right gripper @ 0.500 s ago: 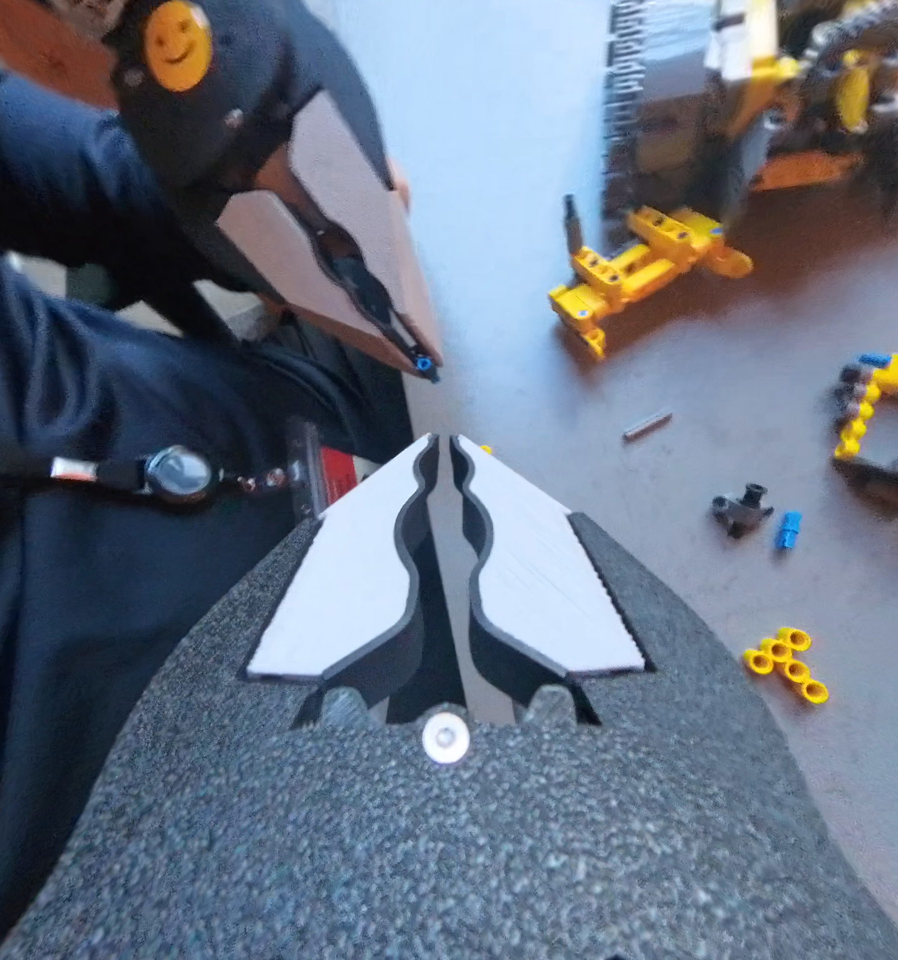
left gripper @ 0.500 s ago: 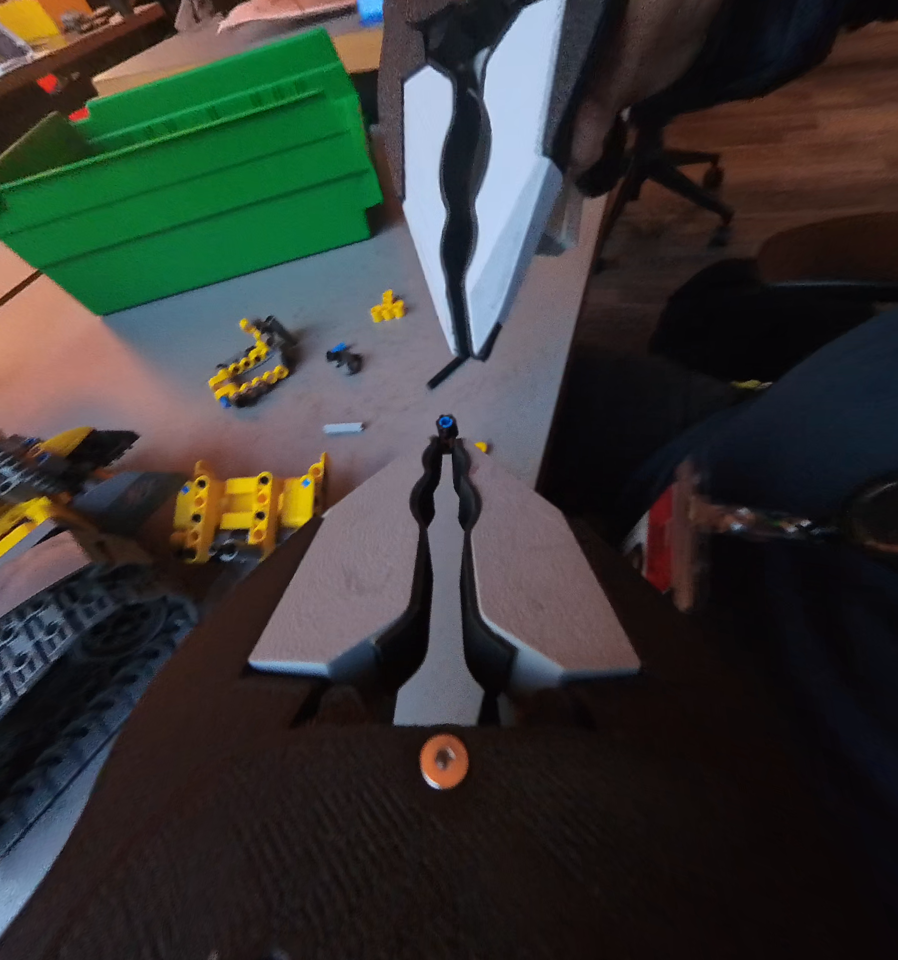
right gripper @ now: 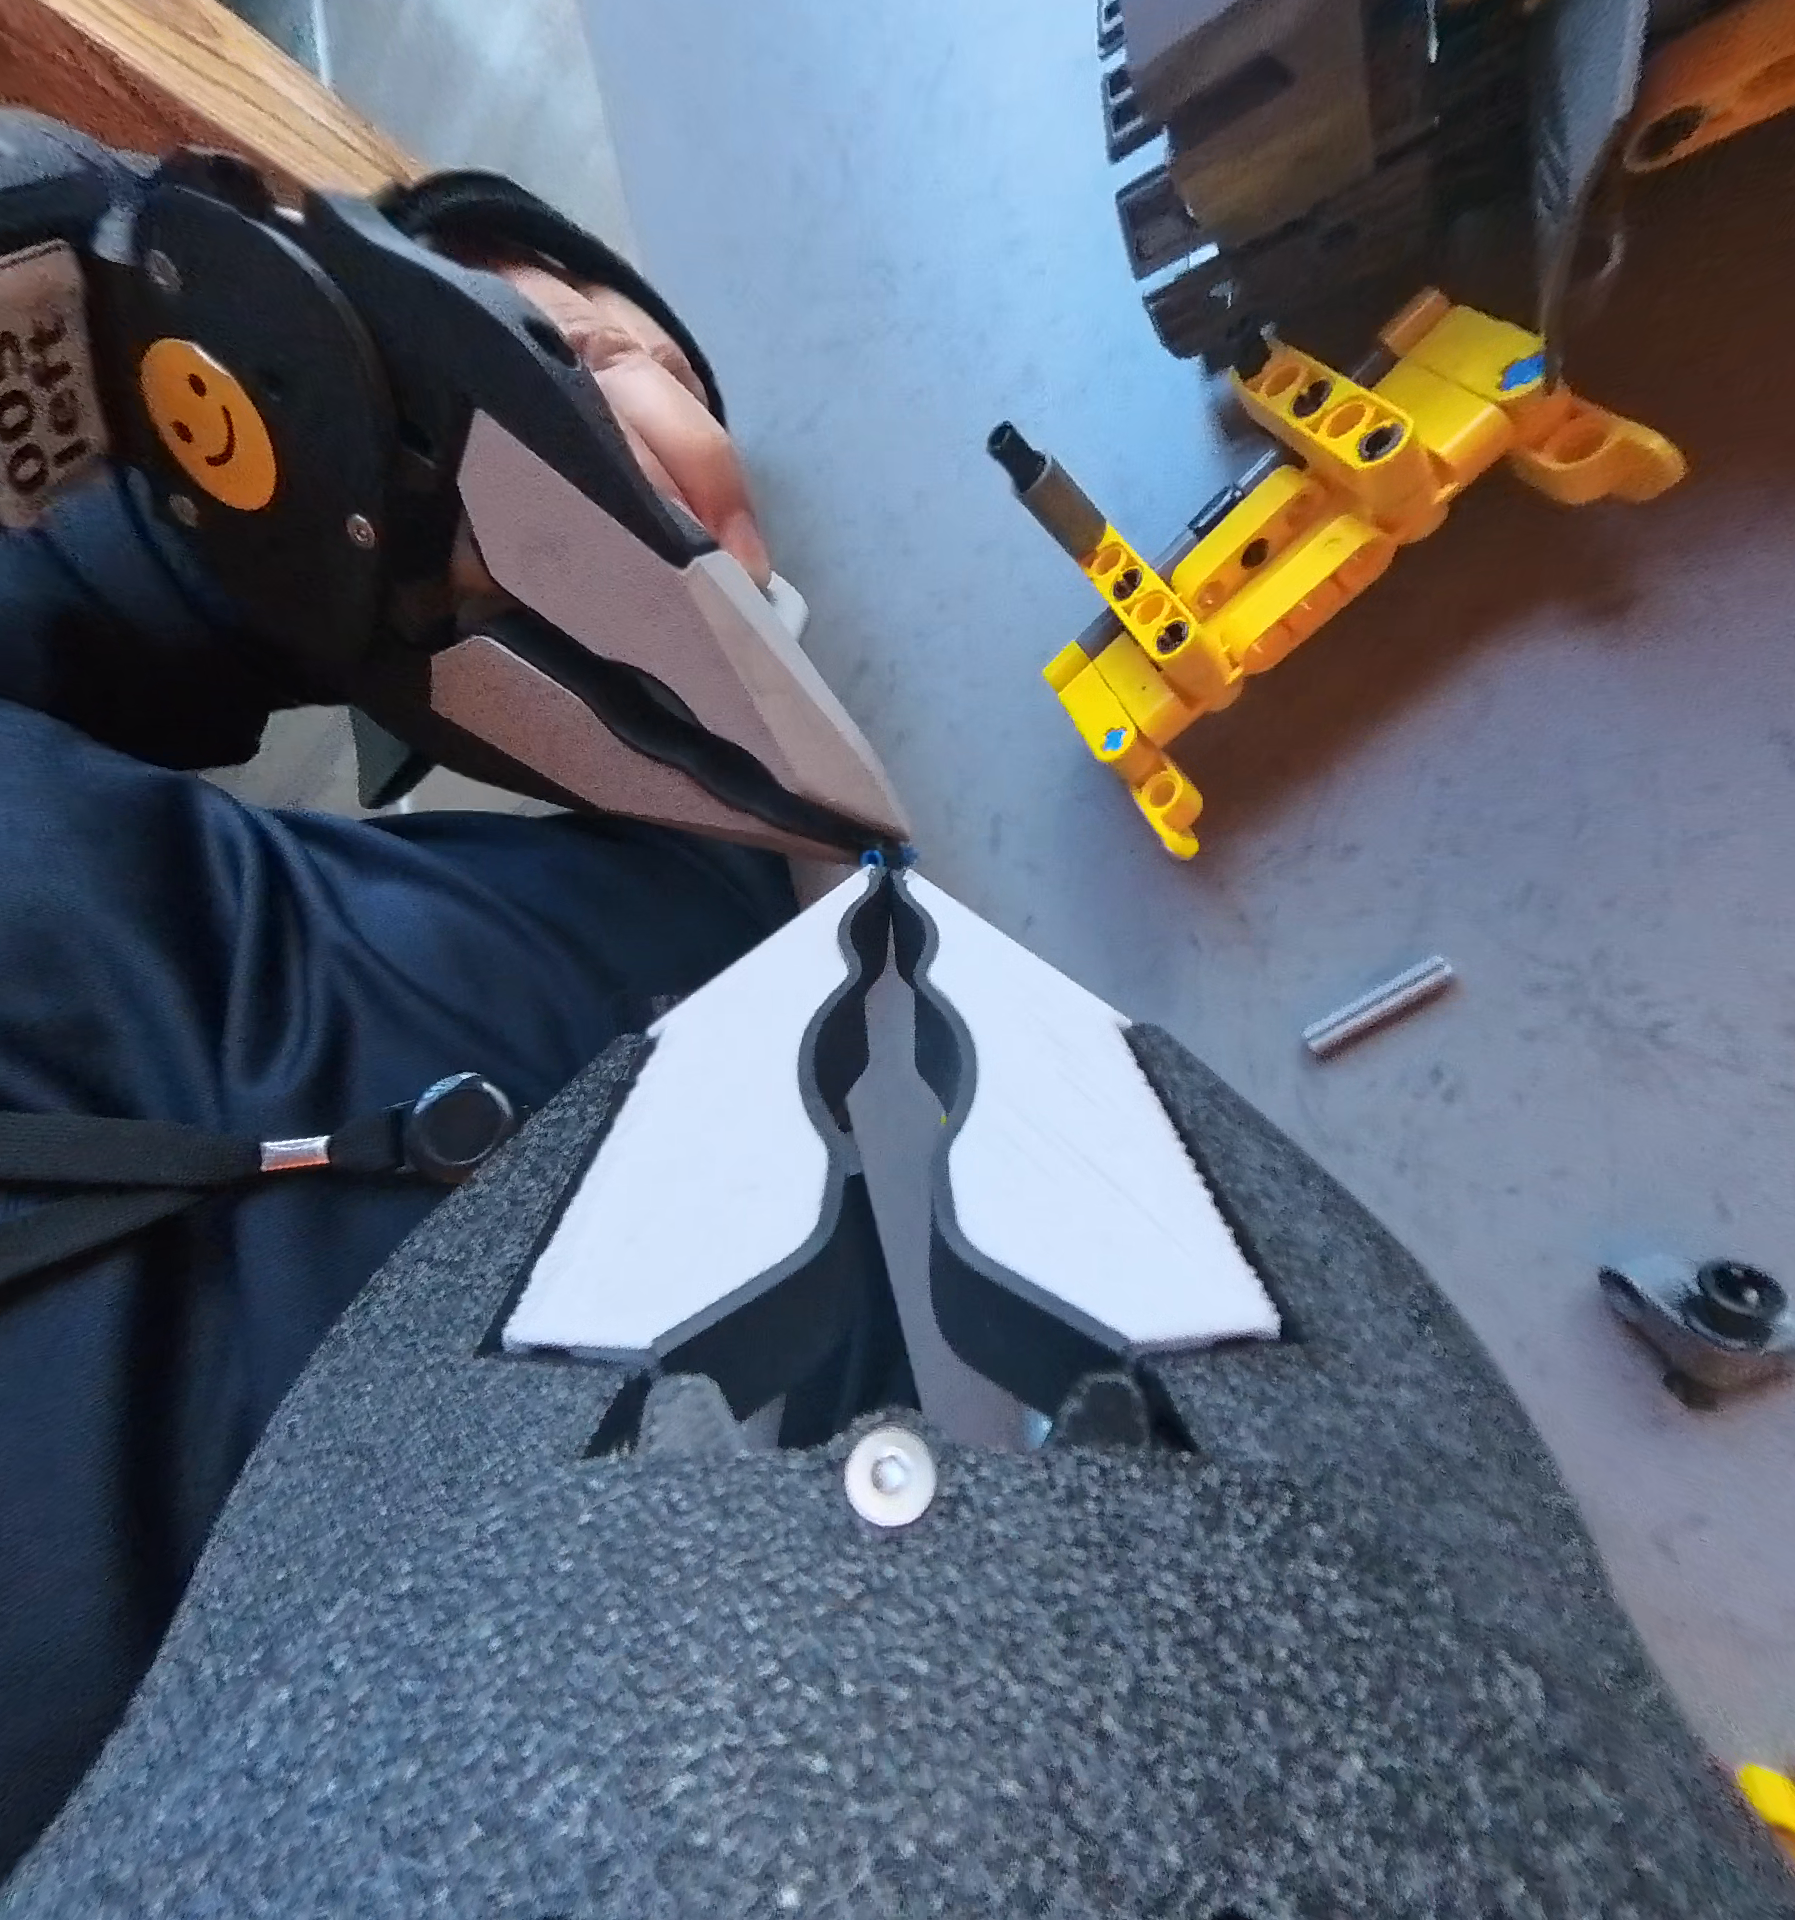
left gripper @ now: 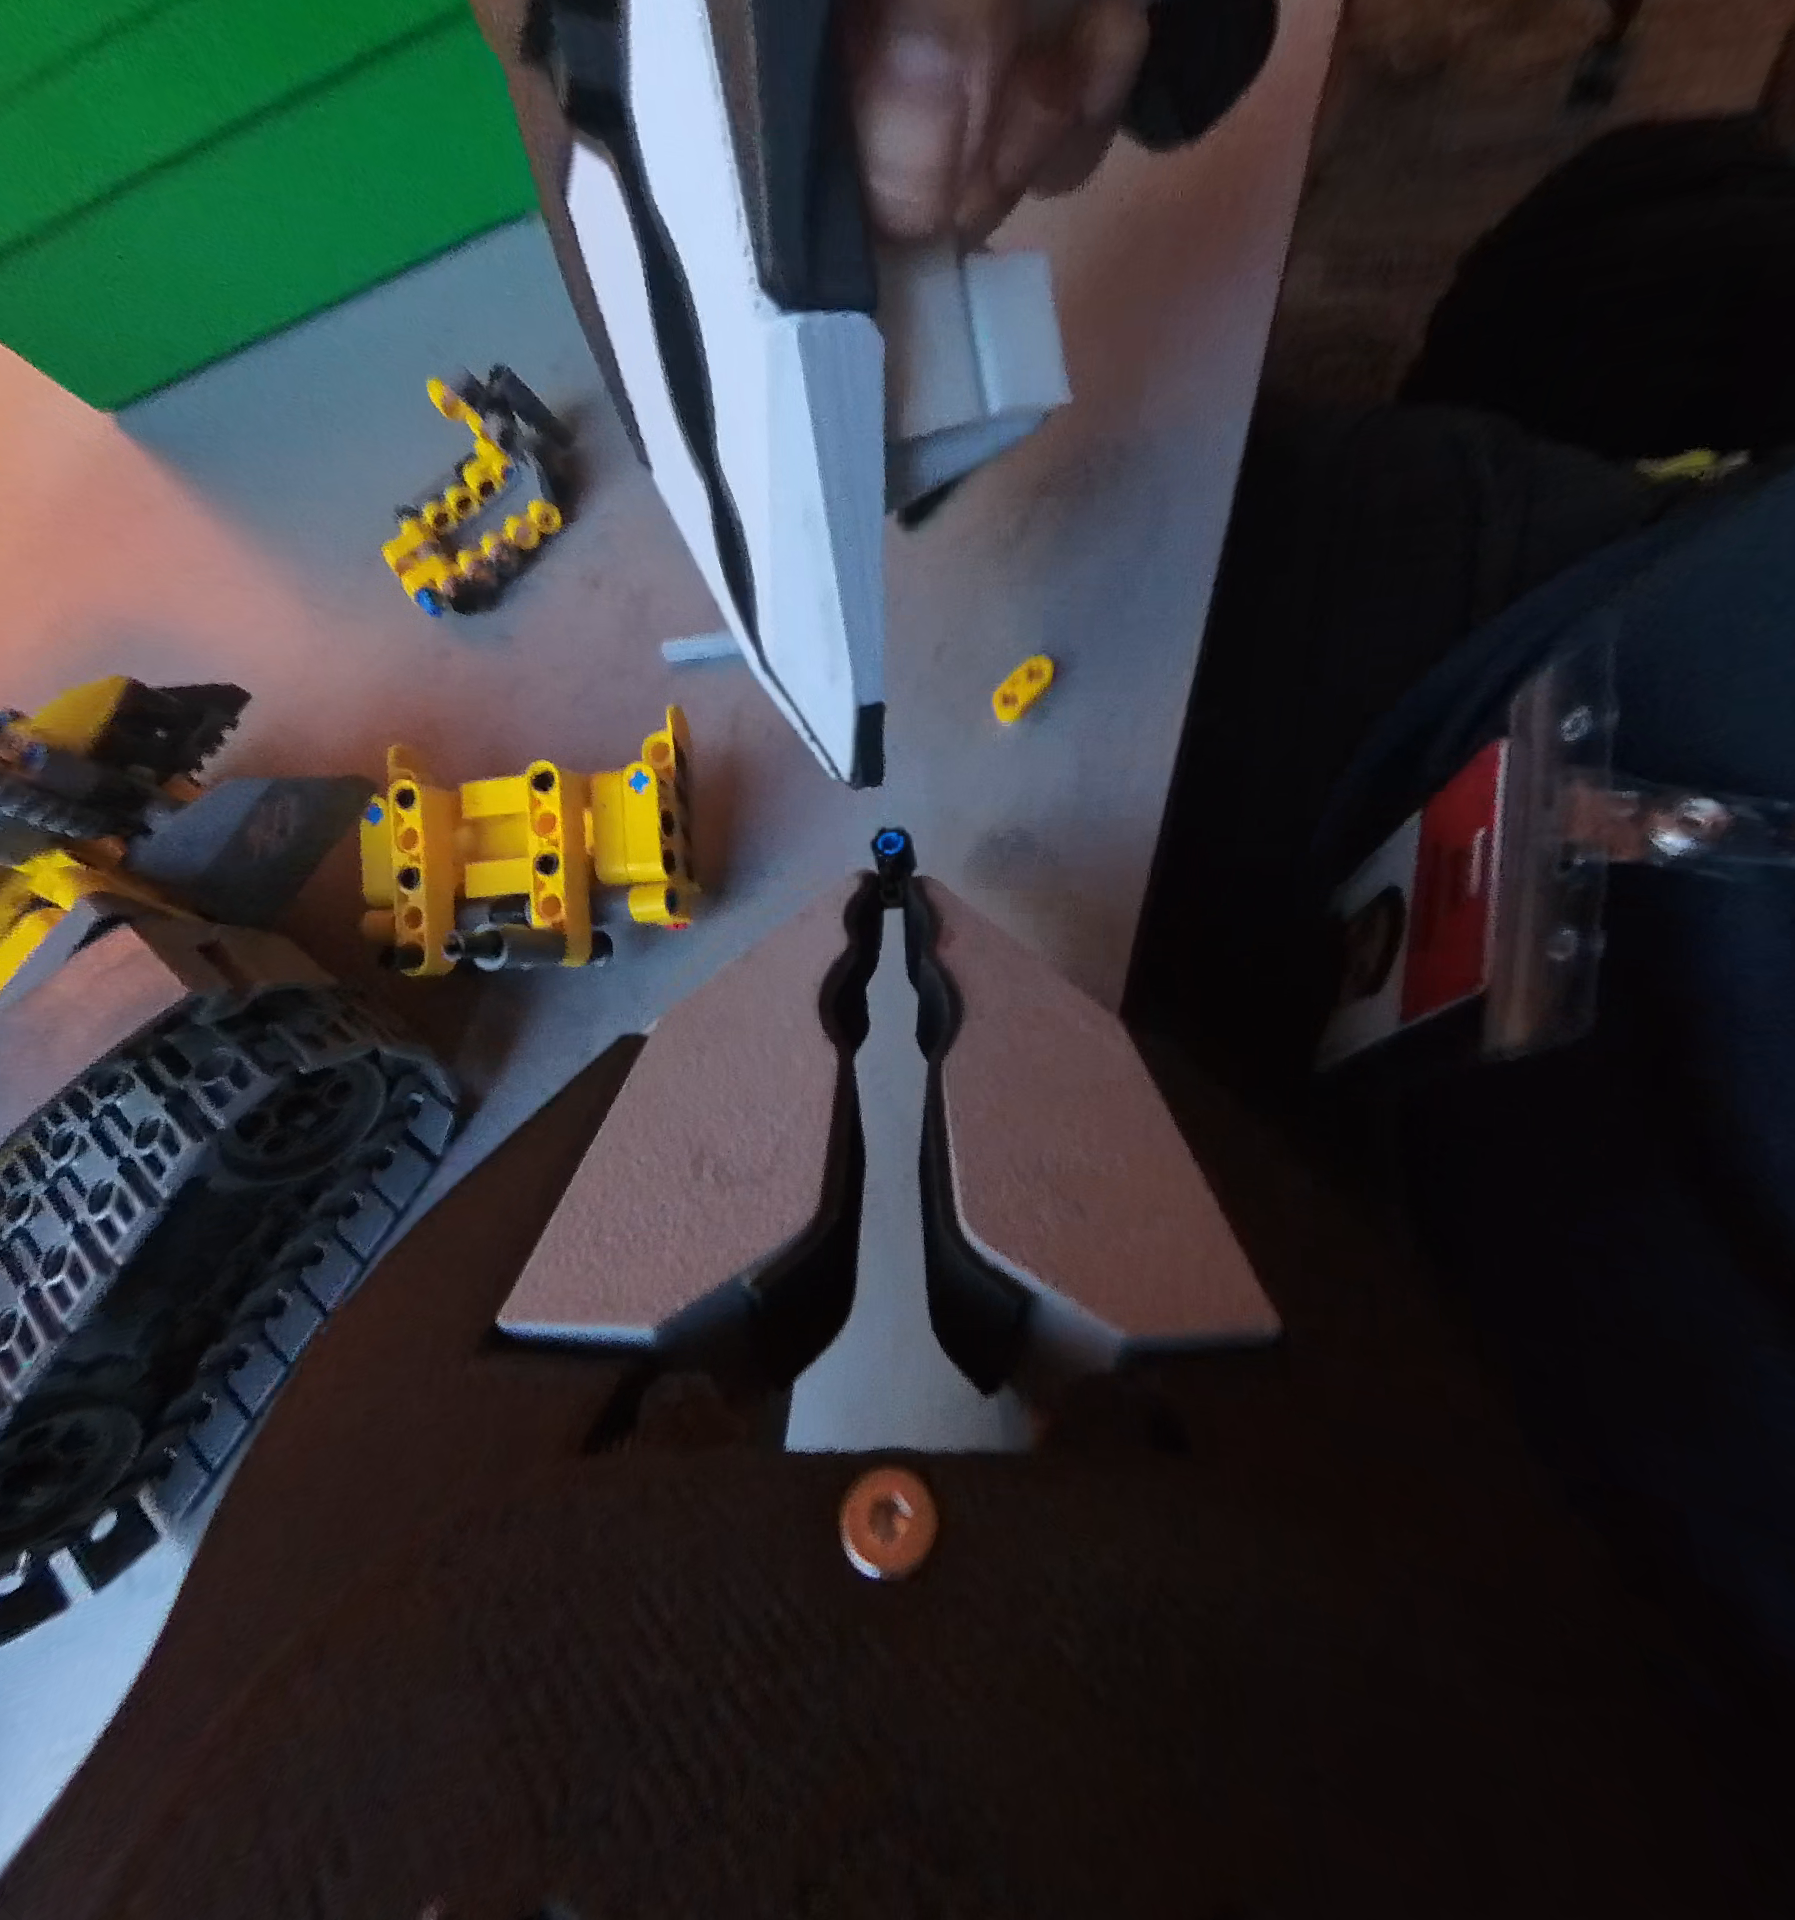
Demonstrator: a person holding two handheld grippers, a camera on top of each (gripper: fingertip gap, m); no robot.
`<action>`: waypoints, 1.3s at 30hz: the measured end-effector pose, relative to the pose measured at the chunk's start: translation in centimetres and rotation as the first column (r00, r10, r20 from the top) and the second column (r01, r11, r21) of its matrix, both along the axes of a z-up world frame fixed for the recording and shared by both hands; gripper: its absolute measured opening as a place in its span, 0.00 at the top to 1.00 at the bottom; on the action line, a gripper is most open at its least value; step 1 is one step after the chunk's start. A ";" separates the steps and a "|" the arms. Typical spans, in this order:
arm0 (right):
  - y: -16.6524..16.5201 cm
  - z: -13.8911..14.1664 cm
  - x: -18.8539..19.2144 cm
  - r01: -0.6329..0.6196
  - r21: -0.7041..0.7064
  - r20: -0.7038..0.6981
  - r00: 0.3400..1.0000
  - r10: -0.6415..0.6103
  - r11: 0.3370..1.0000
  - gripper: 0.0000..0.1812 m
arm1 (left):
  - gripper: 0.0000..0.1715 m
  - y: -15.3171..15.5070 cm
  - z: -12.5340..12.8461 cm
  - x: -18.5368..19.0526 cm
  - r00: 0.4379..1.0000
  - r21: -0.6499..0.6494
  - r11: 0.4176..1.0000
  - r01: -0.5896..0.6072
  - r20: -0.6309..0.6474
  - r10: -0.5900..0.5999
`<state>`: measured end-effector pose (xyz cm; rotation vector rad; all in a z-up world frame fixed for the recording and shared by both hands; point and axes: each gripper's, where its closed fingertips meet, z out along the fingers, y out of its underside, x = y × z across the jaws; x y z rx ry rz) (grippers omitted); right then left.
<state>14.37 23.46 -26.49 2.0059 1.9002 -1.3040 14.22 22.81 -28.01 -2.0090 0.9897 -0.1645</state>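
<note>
- Left wrist view: the left gripper point(left gripper: 891, 883) is pointing across a grey table point(left gripper: 1080, 582), its jaws narrowed onto a small black pin with a blue tip point(left gripper: 891, 847), which is sticking out just past the fingertips.
- The right gripper point(left gripper: 865, 764) is reaching down from the far side, its white fingers ending just beyond the pin; whether it is touching the pin is unclear in this view.
- A small yellow two-hole link point(left gripper: 1022, 687) is lying on the table to the right of the right gripper, near the table edge.
- A yellow beam assembly point(left gripper: 529, 847) is sitting to the left of the pin, beside a tracked yellow and grey vehicle model point(left gripper: 145, 1143) at the near left.
- Farther off, a yellow and black chain of links point(left gripper: 477, 509) is lying in front of a green bin point(left gripper: 197, 156).
- Right wrist view: the right gripper point(right gripper: 889, 878) is showing jaws drawn nearly together, tips meeting the tip of the left gripper point(right gripper: 877, 836) at the blue speck of the pin point(right gripper: 872, 856).
- A short grey axle point(right gripper: 1376, 1006) and a dark grey connector point(right gripper: 1716, 1325) are lying on the table to the right.
- A person's dark blue clothing point(right gripper: 145, 935) is filling the left side.
</note>
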 end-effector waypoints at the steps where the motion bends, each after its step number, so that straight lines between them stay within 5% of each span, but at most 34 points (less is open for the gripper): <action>1: -0.2 -0.3 -0.1 -0.008 0.002 0.015 1.000 0.008 1.000 1.00 | 0.99 0.0 -0.6 -0.3 1.000 -0.025 1.000 -0.007 -0.026 0.006; 12: -0.7 -1.8 -0.6 -0.098 0.093 0.098 0.991 0.089 0.991 1.00 | 0.99 -0.1 -1.0 -0.5 1.000 -0.068 0.998 -0.006 -0.022 0.005; 39: -1.6 -2.1 0.0 -0.130 -0.118 0.308 0.938 0.161 0.984 0.99 | 0.99 -0.3 -1.1 0.0 0.990 0.047 0.998 0.041 -0.138 -0.034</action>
